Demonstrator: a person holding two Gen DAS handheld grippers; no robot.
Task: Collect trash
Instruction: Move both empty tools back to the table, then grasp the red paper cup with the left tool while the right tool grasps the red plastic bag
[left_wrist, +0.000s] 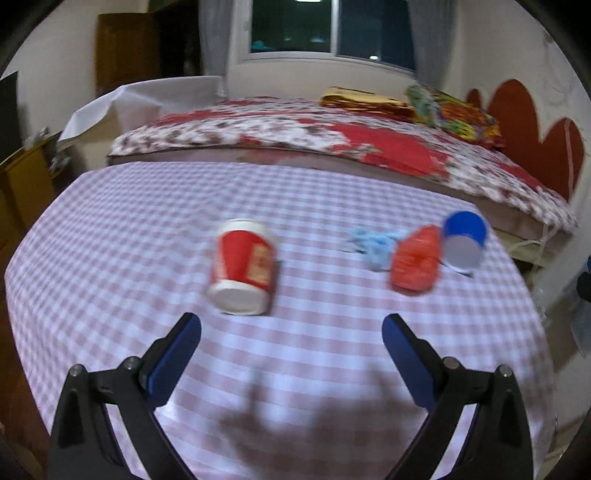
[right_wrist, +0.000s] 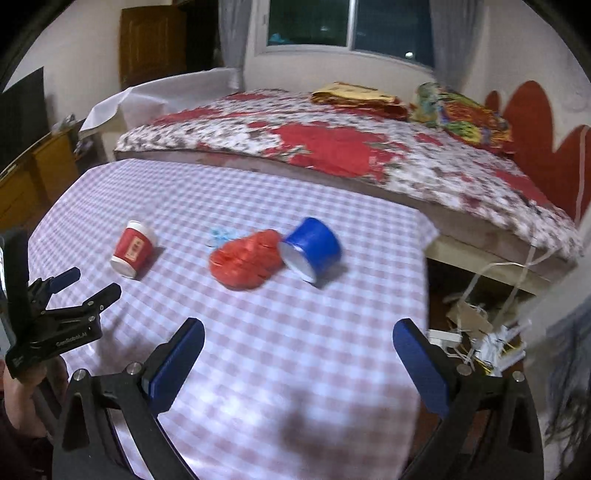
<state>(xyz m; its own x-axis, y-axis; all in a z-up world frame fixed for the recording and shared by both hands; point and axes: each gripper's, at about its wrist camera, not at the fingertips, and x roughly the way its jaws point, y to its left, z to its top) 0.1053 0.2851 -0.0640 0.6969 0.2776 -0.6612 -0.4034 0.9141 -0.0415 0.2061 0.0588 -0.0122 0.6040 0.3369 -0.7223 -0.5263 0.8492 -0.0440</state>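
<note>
**Red cup lies nearest left claw**

Left claw (left_wrist: 291, 328) hovering with jaws wide apart, empty; right claw (right_wrist: 299, 338) likewise spread and empty. Red cup (left_wrist: 242, 267) on its side on the table (left_wrist: 110, 221), just beyond and slightly left of the left claw, base toward it, long axis running near to far. Farther right: one red wad (left_wrist: 415, 260), one blue cup (left_wrist: 463, 243), one pale blue scrap (left_wrist: 373, 243). Two cups, four pieces in all. No bin in view.

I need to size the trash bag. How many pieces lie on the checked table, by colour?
Red: 2, a paper cup on its side and a crumpled bag
Blue: 1, a tipped cup
Light blue: 1, a small scrap
Total: 4
</note>
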